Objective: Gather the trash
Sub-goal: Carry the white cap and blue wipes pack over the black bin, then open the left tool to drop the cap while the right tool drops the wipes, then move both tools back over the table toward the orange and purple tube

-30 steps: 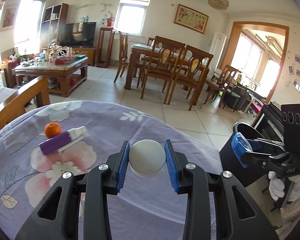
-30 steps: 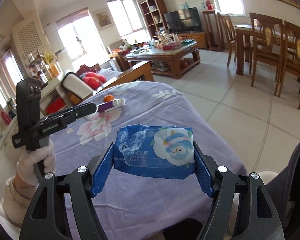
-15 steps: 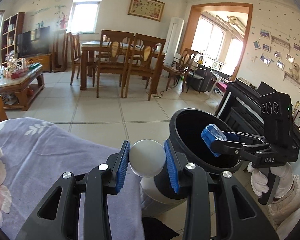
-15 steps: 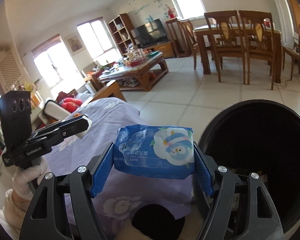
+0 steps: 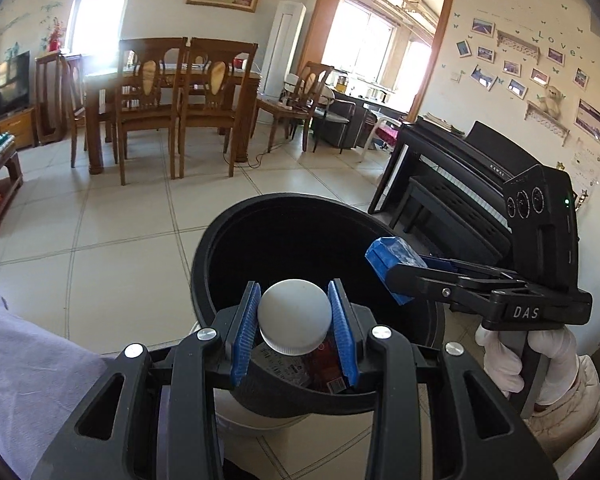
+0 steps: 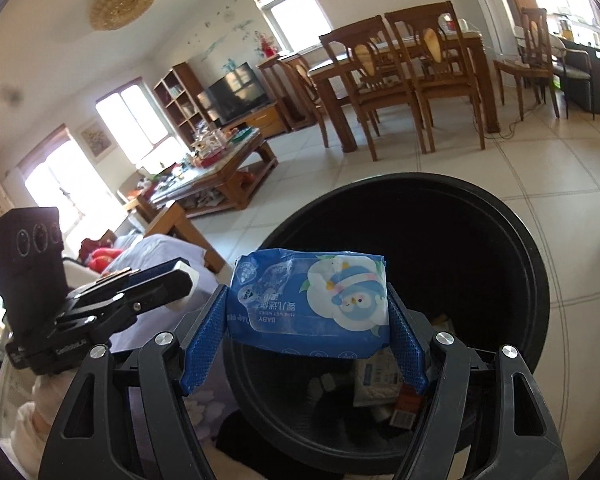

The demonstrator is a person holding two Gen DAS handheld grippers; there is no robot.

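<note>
Bottle (image 5: 294, 315), wipes pack (image 6: 309, 309) above bin rim (image 5: 204, 240).

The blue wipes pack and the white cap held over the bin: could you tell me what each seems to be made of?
The blue wipes pack looks like thin glossy plastic film: it crinkles and catches the light. The white cap looks like matte hard plastic, with fine ribbing round its rim. The bin looks like smooth black plastic, probably.

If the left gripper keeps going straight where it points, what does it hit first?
Likely the inner wall of the black trash bin; the left gripper, shut on the white bottle, points into its opening. Depth unclear.
</note>
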